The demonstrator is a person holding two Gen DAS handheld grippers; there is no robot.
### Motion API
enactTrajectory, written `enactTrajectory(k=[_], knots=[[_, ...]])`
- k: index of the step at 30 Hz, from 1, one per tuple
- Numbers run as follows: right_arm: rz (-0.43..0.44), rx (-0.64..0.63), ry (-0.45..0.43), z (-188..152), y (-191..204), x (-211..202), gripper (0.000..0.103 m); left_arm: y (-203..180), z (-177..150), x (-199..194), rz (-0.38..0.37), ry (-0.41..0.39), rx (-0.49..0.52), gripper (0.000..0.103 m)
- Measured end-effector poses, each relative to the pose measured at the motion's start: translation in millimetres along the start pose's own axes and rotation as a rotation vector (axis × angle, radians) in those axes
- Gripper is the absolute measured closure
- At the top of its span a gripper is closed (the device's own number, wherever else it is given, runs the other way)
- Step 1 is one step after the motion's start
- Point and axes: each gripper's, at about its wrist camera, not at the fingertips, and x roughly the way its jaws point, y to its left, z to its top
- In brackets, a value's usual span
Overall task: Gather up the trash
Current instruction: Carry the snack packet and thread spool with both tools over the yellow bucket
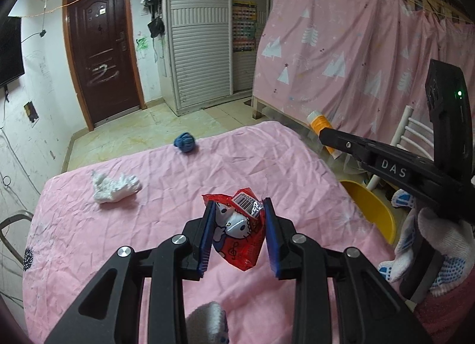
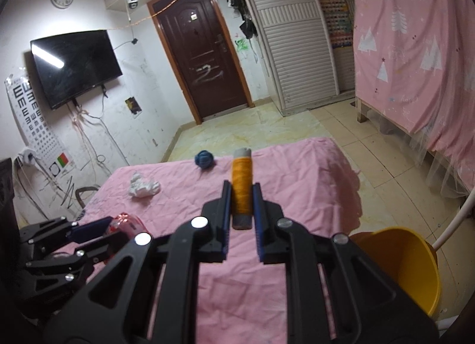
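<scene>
Trash is already in both my grippers: the left gripper (image 1: pixel 237 234) pinches a red wrapper (image 1: pixel 240 237) between part-spread jaws, and the right gripper (image 2: pixel 242 210) has its jaws pressed tight on an orange spool (image 2: pixel 241 188), both held above the pink sheet (image 1: pixel 118 240). I judge this the carry step; next I need to swing each load over the yellow bin (image 2: pixel 409 266) at my right and let go. A white tissue (image 1: pixel 114 186) and a blue ball (image 1: pixel 184 142) lie on the sheet.
</scene>
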Motion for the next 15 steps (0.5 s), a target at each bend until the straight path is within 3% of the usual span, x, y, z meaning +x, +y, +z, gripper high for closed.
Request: enactTrajectory(k=[15], knots=[[-0.091,0.131,-0.047,-24.4,-85.2,-44.6,0.09,-92.5,9.5,18.7,-0.135,0.038,0.118,0.081]])
